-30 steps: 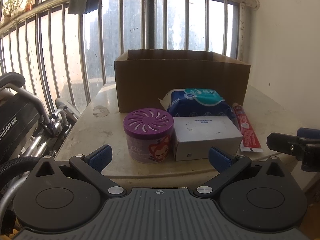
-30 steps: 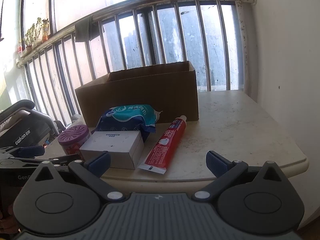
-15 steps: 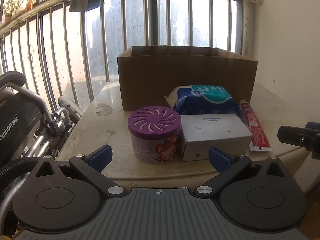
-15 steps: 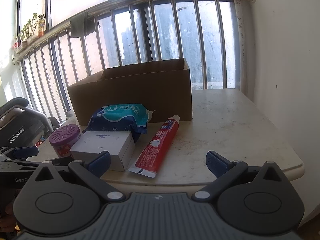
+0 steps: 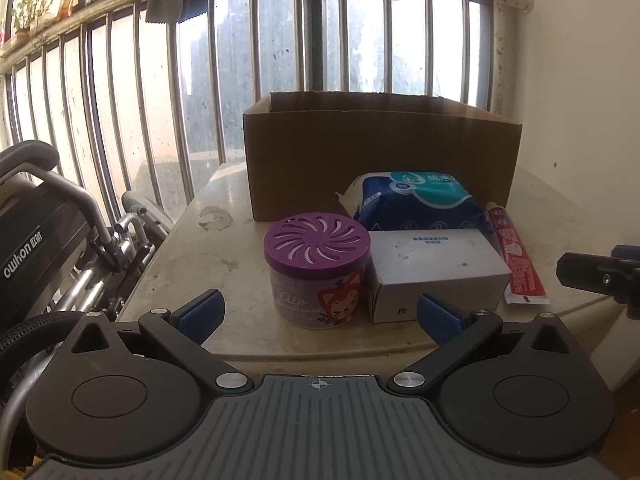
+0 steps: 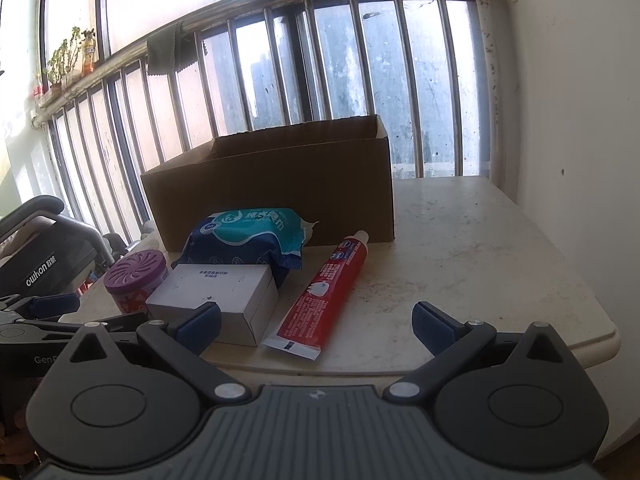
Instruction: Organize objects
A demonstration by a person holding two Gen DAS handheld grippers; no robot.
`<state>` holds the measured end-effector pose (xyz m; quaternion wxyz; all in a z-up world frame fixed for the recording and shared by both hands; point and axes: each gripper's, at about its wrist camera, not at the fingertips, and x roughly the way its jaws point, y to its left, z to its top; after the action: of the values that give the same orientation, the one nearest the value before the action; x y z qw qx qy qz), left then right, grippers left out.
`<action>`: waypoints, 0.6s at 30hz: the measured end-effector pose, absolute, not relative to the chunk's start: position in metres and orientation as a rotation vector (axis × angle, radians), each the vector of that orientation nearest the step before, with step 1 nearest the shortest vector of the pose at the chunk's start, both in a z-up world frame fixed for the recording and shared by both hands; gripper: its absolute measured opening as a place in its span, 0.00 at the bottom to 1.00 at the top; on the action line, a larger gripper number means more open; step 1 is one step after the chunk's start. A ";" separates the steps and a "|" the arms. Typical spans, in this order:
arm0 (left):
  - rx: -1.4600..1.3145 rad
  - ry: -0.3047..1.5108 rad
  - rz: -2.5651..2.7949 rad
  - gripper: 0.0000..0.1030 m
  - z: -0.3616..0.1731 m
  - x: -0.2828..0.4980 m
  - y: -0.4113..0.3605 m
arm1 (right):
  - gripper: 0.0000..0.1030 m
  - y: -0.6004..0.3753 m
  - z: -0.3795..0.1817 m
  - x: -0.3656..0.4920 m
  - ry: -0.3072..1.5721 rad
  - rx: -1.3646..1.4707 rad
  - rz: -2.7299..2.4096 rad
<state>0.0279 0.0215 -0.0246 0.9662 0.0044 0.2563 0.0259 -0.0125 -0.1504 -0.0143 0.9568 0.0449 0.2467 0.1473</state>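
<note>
An open cardboard box (image 5: 380, 160) (image 6: 272, 184) stands at the back of a pale table (image 5: 224, 248) (image 6: 480, 248). In front of it lie a purple-lidded air freshener tub (image 5: 316, 272) (image 6: 134, 274), a white carton (image 5: 432, 268) (image 6: 216, 300), a blue-and-teal wipes pack (image 5: 416, 200) (image 6: 252, 236) and a red toothpaste tube (image 5: 516, 256) (image 6: 328, 292). My left gripper (image 5: 318, 314) is open and empty at the table's front edge, facing the tub. My right gripper (image 6: 316, 322) is open and empty, facing the toothpaste tube's end.
A folded wheelchair (image 5: 44, 248) (image 6: 44, 264) stands left of the table. Metal window bars (image 5: 280, 72) run behind the box. A white wall (image 6: 580, 120) bounds the right side. The right gripper's finger shows in the left wrist view (image 5: 600, 278).
Both grippers have drawn back slightly and risen, so the box and objects sit a little lower and farther in view. Nothing on the table moved.
</note>
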 end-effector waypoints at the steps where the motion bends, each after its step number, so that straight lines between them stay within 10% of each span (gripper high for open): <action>1: 0.009 0.521 0.052 1.00 -0.025 0.029 0.021 | 1.00 -0.150 -0.014 -0.013 0.500 0.089 0.297; 18: -0.012 0.511 0.078 1.00 -0.021 0.022 0.030 | 1.00 -0.137 -0.005 -0.020 0.479 0.065 0.337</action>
<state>0.0225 0.0303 -0.0213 0.9667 -0.0060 0.2528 0.0384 -0.0199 -0.1367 -0.0046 0.9570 0.0321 0.2358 0.1661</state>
